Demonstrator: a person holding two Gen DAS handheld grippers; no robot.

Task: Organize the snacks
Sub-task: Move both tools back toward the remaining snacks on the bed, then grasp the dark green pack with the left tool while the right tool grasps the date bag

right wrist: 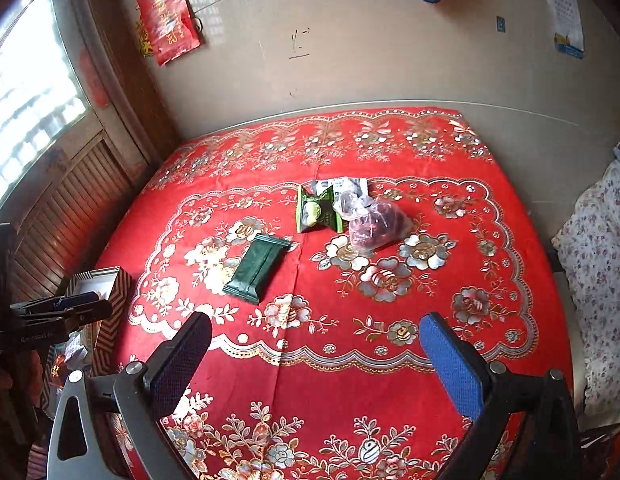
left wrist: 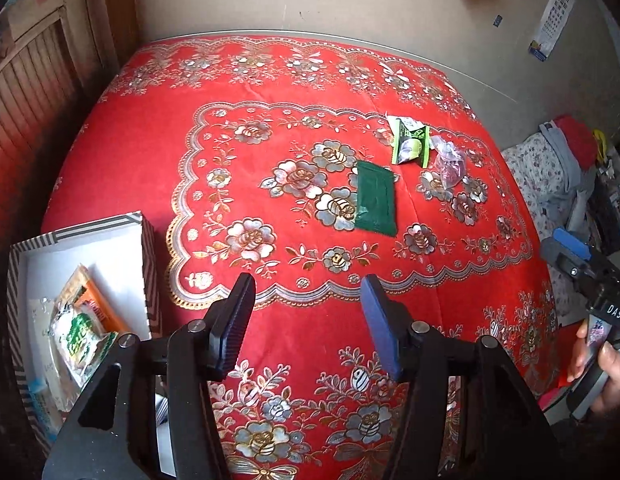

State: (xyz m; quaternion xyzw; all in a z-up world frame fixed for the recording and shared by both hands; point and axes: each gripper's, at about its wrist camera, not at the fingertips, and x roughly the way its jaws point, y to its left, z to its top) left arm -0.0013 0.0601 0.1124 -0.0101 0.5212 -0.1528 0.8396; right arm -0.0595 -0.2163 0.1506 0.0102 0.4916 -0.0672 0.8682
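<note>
Your left tool [left wrist: 308,292] hung over the near part of the bench [left wrist: 130,152], which was covered by a red flowered cloth. Its two jaws stood apart with a moderate gap, and nothing was between them. Your right tool [right wrist: 316,344] pointed down at the same bench with its jaws wide apart — also empty.

At the left edge of the bench stood the striped box [left wrist: 148,248], white inside. Several snack packets [left wrist: 80,328] already lay in it, one orange and one white with green print, piled on each other. In the right wrist view this box [right wrist: 118,292] showed only partly, behind the left tool [right wrist: 62,312].

Three snacks were left on the cloth, all well apart from both tools:
- the dark green packet [right wrist: 256,270] lay flat near the middle of the bench;
- the light green packet [right wrist: 316,212] lay further back, near it but not touching;
- the clear bag of dark red things [right wrist: 376,224] lay just beside the light green packet, on its right — I could not tell what the bag held.

In the left wrist view your hand [left wrist: 606,376] held the handle of the right tool [left wrist: 568,252] at the right edge of the bench.
</note>
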